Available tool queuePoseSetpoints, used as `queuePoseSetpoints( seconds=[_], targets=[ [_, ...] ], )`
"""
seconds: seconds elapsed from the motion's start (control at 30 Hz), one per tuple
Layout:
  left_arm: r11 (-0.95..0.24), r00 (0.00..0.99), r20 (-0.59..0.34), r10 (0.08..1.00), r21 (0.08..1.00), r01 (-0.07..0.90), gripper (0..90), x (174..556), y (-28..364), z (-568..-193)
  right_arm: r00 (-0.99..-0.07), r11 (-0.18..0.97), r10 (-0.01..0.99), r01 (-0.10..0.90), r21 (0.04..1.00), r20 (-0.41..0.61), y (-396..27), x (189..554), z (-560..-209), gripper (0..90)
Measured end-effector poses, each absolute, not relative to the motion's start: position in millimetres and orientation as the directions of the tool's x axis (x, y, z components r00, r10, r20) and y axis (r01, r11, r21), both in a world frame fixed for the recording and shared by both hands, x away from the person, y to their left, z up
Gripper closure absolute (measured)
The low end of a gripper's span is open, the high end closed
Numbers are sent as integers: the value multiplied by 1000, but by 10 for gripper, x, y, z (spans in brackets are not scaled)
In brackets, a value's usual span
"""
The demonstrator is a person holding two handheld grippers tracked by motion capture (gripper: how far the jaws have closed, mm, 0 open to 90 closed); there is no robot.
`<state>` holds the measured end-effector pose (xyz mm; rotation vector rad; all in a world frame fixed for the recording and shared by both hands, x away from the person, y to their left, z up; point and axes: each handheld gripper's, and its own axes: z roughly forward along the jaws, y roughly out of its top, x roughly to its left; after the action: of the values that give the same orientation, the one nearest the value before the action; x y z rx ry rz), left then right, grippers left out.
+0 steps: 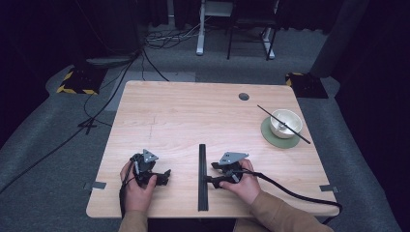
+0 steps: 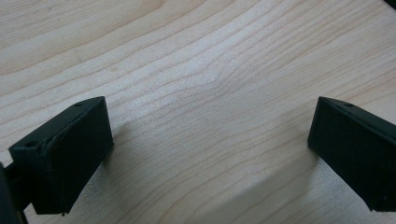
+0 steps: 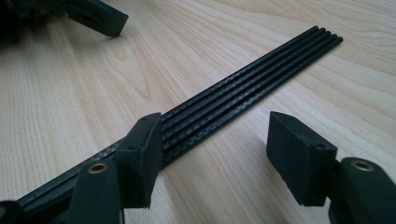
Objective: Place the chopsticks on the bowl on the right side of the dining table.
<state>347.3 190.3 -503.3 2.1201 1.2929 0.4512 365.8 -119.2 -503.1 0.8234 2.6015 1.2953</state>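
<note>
Pale wooden table [image 1: 193,111] on grey carpet [image 1: 43,159] — dark room beyond.

Left gripper [image 1: 167,175]: black body topped by a grey three-cornered plate; its black rectangular pads [image 2: 63,156] each bear a small round hole near the tip. Right gripper [image 1: 209,180]: black body, the same grey three-cornered plate, and a thick black cable [image 1: 295,193] trailing off to the right. Its jaw arms carry brass-coloured round inserts [image 3: 98,168], and the pads [image 3: 299,156] are black blocks. Sleeves [image 1: 285,215]: tan fabric, reaching to both wrists.
</note>
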Motion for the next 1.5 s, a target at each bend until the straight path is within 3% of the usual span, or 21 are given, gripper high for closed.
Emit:
queuePoseSetpoints(
  seconds=[0.53,1.2,1.5],
  targets=[
    [-338,466,-26,884,652,678,2,3473,1903,-5034,-836,479,534,422,770,126,-1185,3644,-5030,372],
    [-339,466,-25,884,653,678,2,3473,1903,-5033,-839,541,543,372,754,25,-1243,3655,-5021,387],
    [-339,466,-25,884,653,678,2,3473,1903,-5033,-810,540,586,405,738,16,-1349,3685,-4996,424]
  ],
)
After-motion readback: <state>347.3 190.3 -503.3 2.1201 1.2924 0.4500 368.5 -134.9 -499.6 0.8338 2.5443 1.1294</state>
